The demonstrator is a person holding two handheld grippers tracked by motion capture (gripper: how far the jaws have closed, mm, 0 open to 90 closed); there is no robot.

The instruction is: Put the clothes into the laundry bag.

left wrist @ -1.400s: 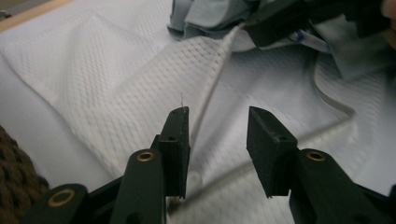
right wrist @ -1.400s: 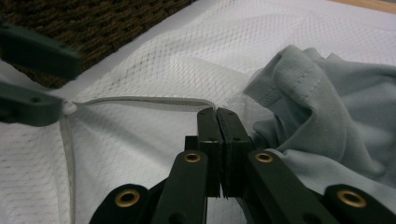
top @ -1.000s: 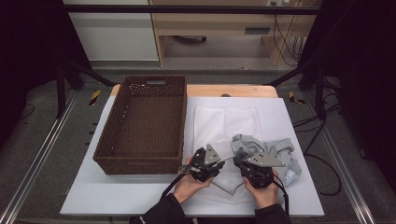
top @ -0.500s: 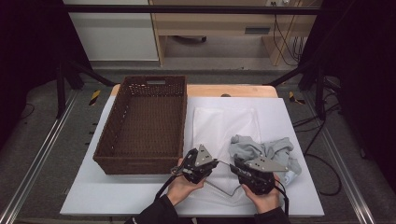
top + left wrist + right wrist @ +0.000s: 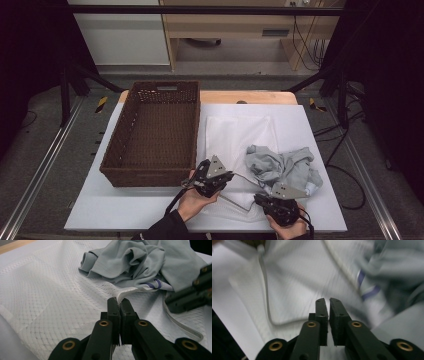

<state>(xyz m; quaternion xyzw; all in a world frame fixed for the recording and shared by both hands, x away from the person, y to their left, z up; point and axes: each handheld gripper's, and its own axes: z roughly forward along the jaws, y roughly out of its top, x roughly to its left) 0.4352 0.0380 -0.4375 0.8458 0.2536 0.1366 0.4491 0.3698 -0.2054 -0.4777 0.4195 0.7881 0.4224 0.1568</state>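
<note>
On the left, the brown wicker basket [image 5: 152, 132] sits empty on the white tabletop [image 5: 95, 200], well clear of the work. Just right of it the left gripper [image 5: 216, 179] has its jaws pressed together on a raised fold of the white mesh laundry bag [image 5: 240, 135], near the bag's front edge; in the left gripper view the pinch takes in only a thin ridge of netting [image 5: 119, 297], so a pull could slip it free or let one layer go and leave the mouth shut. Further right, the right gripper [image 5: 260, 201] hangs over the bag's near corner, where the drawstring loops; its jaws have just been closing and now stand almost together with a narrow gap, nothing visibly between them in its blurred view. If it bites the cord rather than the mesh, the mouth could cinch instead of opening. The grey garment [image 5: 282, 167] lies crumpled on the bag's right side, partly overlapping it, and could drag along if the bag is lifted. The bag lies flat on the white board over a wooden table; beyond stand pale cabinets, dark frame legs and floor cables at the right.
</note>
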